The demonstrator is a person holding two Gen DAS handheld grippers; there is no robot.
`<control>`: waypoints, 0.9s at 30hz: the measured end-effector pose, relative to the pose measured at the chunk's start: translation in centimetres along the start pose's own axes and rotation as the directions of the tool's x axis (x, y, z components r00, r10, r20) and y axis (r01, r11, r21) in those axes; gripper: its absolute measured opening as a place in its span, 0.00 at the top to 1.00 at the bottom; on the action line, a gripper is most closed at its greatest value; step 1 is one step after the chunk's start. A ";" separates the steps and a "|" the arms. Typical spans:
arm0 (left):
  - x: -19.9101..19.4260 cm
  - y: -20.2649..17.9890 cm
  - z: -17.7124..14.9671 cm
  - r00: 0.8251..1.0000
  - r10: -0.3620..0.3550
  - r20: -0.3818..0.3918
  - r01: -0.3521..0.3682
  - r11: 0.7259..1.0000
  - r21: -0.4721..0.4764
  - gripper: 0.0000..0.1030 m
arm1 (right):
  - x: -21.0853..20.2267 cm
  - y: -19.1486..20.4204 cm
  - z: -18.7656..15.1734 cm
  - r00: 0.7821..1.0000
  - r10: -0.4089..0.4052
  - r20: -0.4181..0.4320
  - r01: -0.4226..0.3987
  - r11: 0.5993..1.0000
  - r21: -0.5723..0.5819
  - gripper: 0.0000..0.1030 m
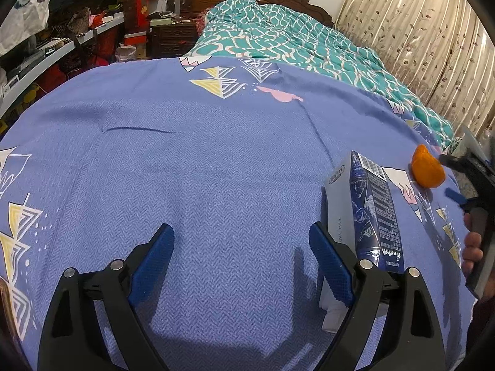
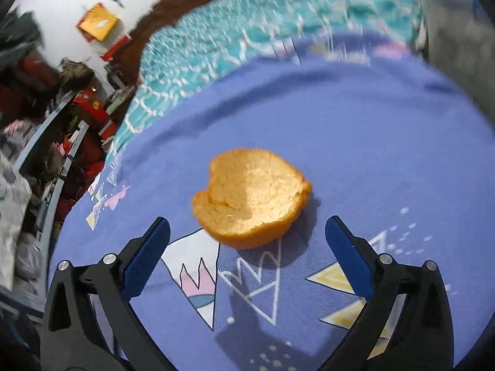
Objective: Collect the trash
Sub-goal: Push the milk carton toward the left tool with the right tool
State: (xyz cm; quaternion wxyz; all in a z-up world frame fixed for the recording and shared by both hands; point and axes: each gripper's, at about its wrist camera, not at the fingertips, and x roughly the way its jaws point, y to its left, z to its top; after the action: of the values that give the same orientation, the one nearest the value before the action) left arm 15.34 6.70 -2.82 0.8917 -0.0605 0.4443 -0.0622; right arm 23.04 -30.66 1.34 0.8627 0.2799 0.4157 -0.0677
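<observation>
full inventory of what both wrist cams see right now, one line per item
orange peel: 1, orange, cupped open side up, on the blue bedspread just ahead of the right tool
milk carton: 1, dark blue and white, upright on the bedspread beside the left tool's right finger
blue bedspread: 1, blue with triangle prints, covers the bed
teal quilt: 1, teal and white, bunched at the headboard end
curtain: 1, beige with leaf print, right of the bed
shelves: cluttered, grey, left of the bed
left tool: 1, black with blue pads, open, empty
right tool: 1, same, open, empty
</observation>
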 end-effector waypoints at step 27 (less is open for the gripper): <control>0.1 -0.1 -0.1 1.000 0.002 0.001 -0.002 1.000 -0.006 0.15 | 0.1 3.7 -8.5 0.979 -0.200 0.022 0.195 0.911 -0.364 0.88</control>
State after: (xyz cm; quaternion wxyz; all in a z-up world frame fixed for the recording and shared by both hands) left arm 15.33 6.62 -2.88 0.8917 -0.0628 0.4442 -0.0600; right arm 18.66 -22.98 -1.39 0.8850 0.0724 0.4540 -0.0741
